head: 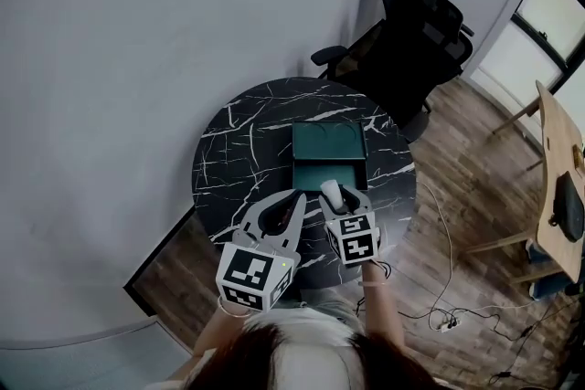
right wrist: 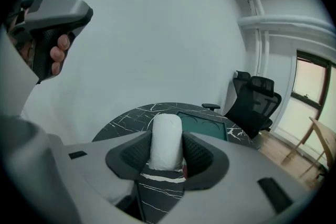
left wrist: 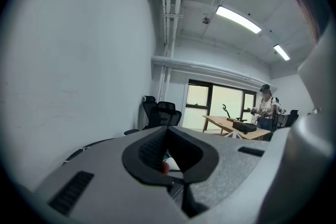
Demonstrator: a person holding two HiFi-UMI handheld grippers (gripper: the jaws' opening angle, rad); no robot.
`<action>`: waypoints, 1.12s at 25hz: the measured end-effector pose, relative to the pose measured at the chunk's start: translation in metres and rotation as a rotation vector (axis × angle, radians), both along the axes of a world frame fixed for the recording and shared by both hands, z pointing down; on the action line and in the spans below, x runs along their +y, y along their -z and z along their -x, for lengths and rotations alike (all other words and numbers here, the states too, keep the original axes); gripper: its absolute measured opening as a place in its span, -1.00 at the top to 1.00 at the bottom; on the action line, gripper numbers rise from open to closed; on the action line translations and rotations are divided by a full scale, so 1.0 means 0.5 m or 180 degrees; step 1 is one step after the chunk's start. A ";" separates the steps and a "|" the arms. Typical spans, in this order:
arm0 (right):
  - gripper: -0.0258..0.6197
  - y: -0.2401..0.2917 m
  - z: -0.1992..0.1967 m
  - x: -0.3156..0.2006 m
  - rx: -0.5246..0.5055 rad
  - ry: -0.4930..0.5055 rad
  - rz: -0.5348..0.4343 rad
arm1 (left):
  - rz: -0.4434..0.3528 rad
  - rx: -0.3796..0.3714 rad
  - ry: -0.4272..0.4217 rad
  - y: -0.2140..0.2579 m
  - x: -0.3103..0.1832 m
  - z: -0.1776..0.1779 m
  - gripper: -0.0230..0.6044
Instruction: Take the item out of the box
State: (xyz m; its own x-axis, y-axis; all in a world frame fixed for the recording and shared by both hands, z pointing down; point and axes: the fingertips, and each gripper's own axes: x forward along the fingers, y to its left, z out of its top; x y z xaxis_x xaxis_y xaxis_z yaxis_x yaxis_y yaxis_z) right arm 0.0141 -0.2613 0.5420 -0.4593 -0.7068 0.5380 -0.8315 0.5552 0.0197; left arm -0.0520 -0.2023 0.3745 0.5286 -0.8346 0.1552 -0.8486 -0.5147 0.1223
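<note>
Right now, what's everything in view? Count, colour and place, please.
table: 1, black marble, round, centre
box: 1, green, open, on the table's far half
cylinder: 1, white, outside the box, between the right tool's jaws
office chairs: 2, black, beyond the table
desk: 1, light wood, far right
cables: several, dark, on the wood floor right of the table
bystander: 1, background, by the windows
left tool: 1, grey, jaws apart, empty, over the table's near edge
right tool: 1, grey, shut on the cylinder
</note>
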 end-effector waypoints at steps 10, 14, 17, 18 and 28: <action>0.31 0.053 0.011 0.052 -0.0088 -0.0214 -0.0221 | -0.0063 0.0043 -0.0132 0.000 0.050 0.024 0.90; 0.31 0.065 0.011 0.069 -0.0128 -0.0296 -0.0307 | -0.0055 0.0061 -0.0166 -0.012 0.066 0.032 0.90; 0.31 0.078 0.010 0.079 -0.0200 -0.0344 -0.0368 | -0.0057 0.0072 -0.0187 -0.013 0.072 0.033 0.90; 0.31 0.082 0.009 0.082 -0.0207 -0.0350 -0.0381 | -0.0059 0.0076 -0.0195 -0.011 0.073 0.032 0.90; 0.31 0.104 -0.002 0.111 -0.0288 -0.0377 -0.0470 | -0.0064 0.0063 -0.0261 -0.014 0.082 0.009 0.90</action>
State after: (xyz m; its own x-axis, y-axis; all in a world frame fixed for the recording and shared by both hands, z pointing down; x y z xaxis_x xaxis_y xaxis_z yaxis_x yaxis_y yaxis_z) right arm 0.0149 -0.2059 0.4900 -0.4099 -0.8269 0.3850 -0.8929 0.4500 0.0160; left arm -0.0567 -0.1615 0.3815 0.5981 -0.7912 0.1278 -0.8010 -0.5849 0.1275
